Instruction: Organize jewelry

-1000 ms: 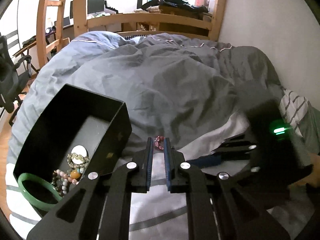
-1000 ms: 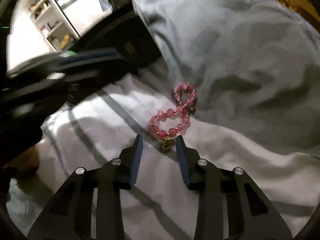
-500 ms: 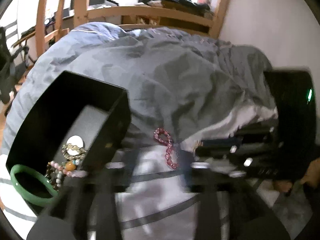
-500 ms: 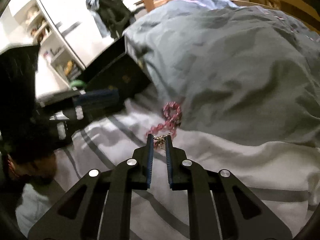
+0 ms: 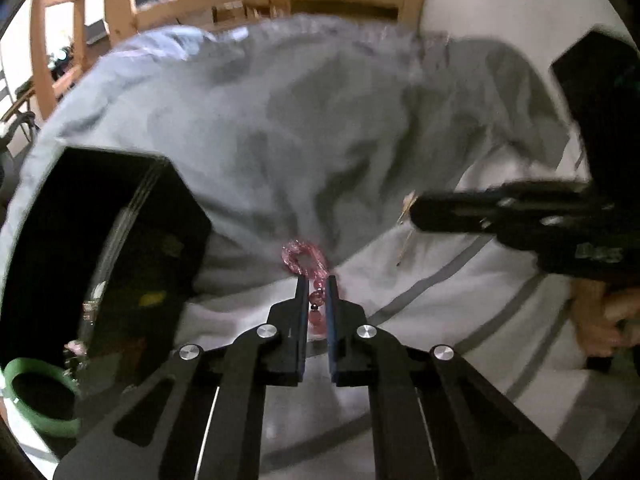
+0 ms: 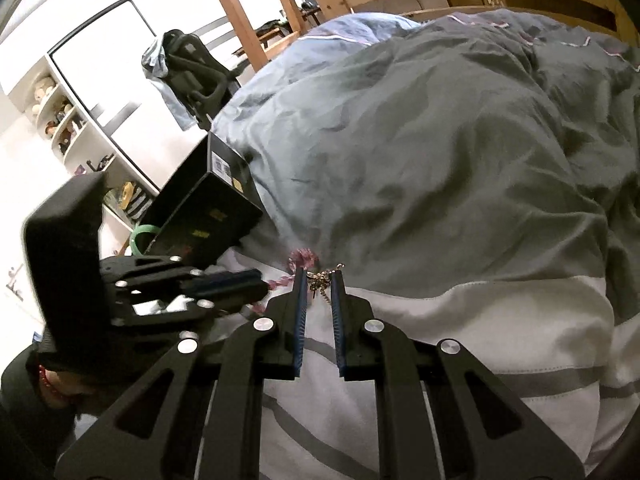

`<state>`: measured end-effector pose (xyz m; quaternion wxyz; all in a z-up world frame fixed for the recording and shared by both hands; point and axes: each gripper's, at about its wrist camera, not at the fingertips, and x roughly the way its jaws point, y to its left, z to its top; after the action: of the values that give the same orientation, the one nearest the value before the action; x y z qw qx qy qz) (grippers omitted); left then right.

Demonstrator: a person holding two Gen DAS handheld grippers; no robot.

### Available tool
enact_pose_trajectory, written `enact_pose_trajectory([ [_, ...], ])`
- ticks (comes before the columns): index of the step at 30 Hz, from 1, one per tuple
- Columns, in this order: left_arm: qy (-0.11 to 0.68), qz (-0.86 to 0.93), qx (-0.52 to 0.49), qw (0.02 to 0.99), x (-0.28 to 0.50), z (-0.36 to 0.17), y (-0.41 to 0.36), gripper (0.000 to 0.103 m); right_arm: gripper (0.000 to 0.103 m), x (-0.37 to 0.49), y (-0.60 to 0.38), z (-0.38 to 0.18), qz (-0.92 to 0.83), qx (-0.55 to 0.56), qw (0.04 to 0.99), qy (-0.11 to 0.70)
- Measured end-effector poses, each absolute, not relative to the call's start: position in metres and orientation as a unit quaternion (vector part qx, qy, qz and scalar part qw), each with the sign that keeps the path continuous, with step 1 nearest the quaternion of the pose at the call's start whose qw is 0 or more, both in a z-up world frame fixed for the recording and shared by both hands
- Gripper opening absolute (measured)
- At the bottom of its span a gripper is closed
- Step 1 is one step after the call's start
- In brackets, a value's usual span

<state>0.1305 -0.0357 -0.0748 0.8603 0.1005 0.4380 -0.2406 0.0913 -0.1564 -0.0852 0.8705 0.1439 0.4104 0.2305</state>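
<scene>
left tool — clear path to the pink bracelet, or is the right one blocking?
Likely yes: the left tool already straddles the pink bracelet, beads between its fingers. The right tool sits at the charm end, off to the side, not across the path.

We saw a bed (image 6: 500,340) carrying a rumpled grey duvet (image 6: 440,160), open black box (image 6: 208,216) and pink beaded bracelet (image 5: 302,258).

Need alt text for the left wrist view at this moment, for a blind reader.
The left tongs straddle a pink bead bracelet lying on the white striped sheet beside a grey duvet. An open black box sits left, a green bangle by it; the right tongs reach in from the right.
</scene>
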Motion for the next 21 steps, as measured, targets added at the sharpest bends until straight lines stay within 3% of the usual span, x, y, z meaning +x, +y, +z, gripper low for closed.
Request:
enact_pose_trajectory([
  [21,0.317,-0.203,-0.007,0.927,0.083,-0.001,0.031,0.008,0.013,0.077,-0.122,-0.034,0.305,0.163,0.874,0.340],
])
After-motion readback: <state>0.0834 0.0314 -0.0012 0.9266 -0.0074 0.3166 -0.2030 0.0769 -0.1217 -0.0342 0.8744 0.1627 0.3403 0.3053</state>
